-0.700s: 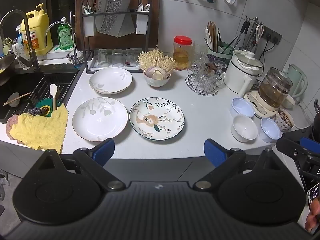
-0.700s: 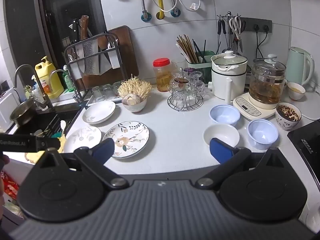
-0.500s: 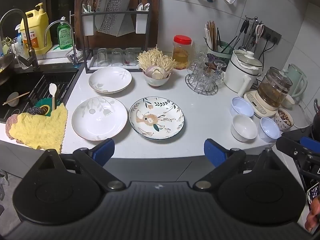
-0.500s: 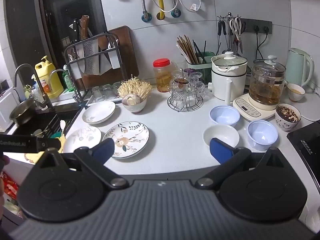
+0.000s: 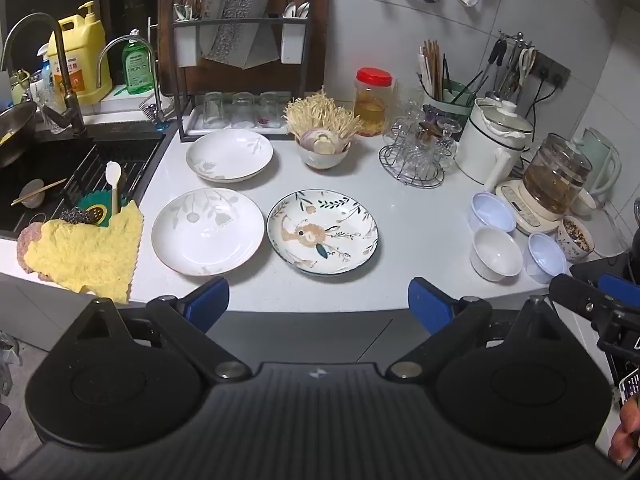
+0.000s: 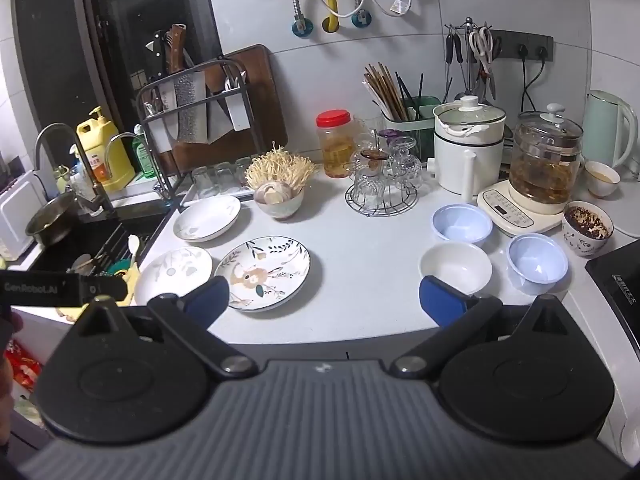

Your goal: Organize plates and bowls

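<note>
progress: nothing stacked yet, by the look | plates: three lie singly near the sink; patterned plate [image 5: 322, 233], large white plate [image 5: 208, 231], smaller white plate [image 5: 229, 155] | bowls: white bowl [image 6: 455, 267] and two blue bowls [image 6: 537, 263] apart near the kettle | left gripper [image 5: 319, 300] spread wide, empty; right gripper [image 6: 324, 298] likewise

"GenRobot.AI" stands in pale letters on the black bar [image 6: 60, 289] at the left edge of the right wrist view. The labels on the yellow jug [image 5: 82, 60], the green bottle [image 5: 138, 66] and the cooktop [image 6: 624, 288] are too small to read.
</note>
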Tool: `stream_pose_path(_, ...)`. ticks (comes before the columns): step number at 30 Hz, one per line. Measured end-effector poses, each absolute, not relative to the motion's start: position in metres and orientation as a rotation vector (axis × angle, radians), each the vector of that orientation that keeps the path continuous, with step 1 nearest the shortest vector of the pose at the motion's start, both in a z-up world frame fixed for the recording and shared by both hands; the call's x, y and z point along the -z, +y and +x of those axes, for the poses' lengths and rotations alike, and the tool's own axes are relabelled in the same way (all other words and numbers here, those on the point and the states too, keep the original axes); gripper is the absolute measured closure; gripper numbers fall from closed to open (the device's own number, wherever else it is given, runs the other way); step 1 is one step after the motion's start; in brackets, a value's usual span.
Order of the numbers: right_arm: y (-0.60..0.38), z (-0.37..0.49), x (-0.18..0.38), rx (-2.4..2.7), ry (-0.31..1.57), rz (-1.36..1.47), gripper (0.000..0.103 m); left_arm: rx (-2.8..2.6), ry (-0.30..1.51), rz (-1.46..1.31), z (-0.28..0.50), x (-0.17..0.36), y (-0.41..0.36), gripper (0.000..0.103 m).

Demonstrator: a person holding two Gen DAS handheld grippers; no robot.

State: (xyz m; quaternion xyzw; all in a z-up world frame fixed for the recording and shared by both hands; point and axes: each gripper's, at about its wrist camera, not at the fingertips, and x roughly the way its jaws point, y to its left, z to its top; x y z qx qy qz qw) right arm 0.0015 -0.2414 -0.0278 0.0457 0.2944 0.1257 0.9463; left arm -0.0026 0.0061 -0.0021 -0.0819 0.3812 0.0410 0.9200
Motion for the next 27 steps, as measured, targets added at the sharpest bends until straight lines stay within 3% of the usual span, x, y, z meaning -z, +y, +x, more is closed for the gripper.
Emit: stream_pose_path(27,-0.251,-0.01,0.032,-0.265,0.61,0.117,0.0,-0.082,0.787,-0.159,-0.012,0.009,-0.003,0.005)
